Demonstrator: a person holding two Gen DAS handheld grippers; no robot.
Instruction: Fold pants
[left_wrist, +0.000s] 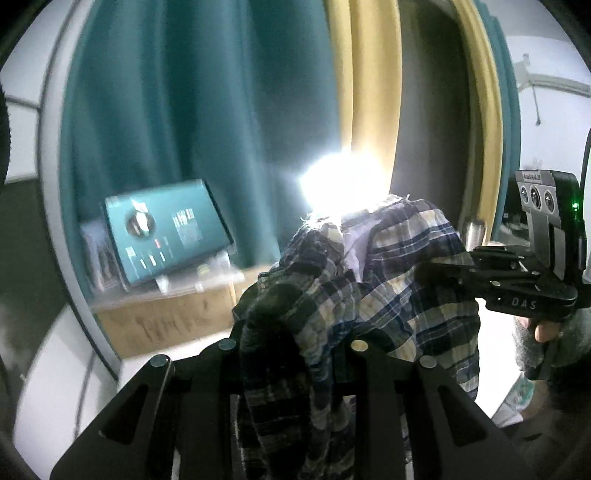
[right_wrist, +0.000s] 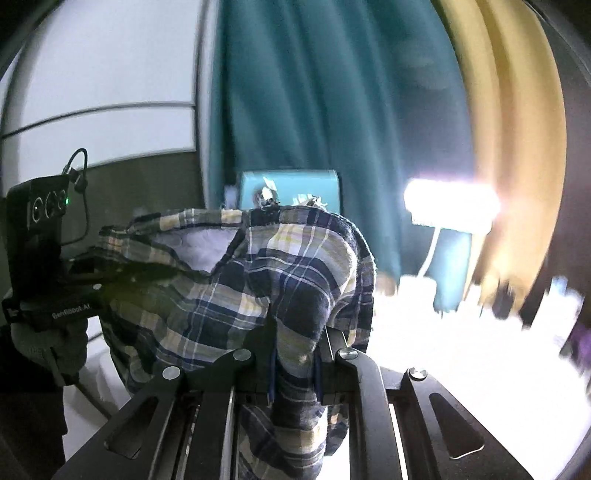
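Left gripper (left_wrist: 291, 354): jaws closed on a bunched edge of the plaid pants (left_wrist: 373, 280), cloth spilling down between the fingers. Right gripper (right_wrist: 295, 350): jaws nearly together, pinching another fold of the same pants, fabric draped over & under the pads. Both grips look firm; in the left-wrist view the right gripper comes in from the right, a gloved hand (left_wrist: 543, 332) on its handle. In the right-wrist view the left gripper sits at the left edge w/ its own gloved hand (right_wrist: 51, 347).

Pants are up in the air, slung between the two grippers, not on any surface. White inner lining shows, so part of the garment looks turned inside out or flopped open.

Progress, my read: early. Garment is picked up but bunched, no clean fold or crease visible, legs not aligned as far as I can tell. Left to do: spread it out, line up the legs, lay it flat, fold.

Surface & room: a white surface (right_wrist: 461, 350) below, blown out by glare. Behind: teal curtain (left_wrist: 192, 110), yellow-ish door frame (left_wrist: 373, 92), a teal box (left_wrist: 166, 229) on a cardboard carton (left_wrist: 166, 321), a very bright lamp (right_wrist: 450, 201). Background blurred.
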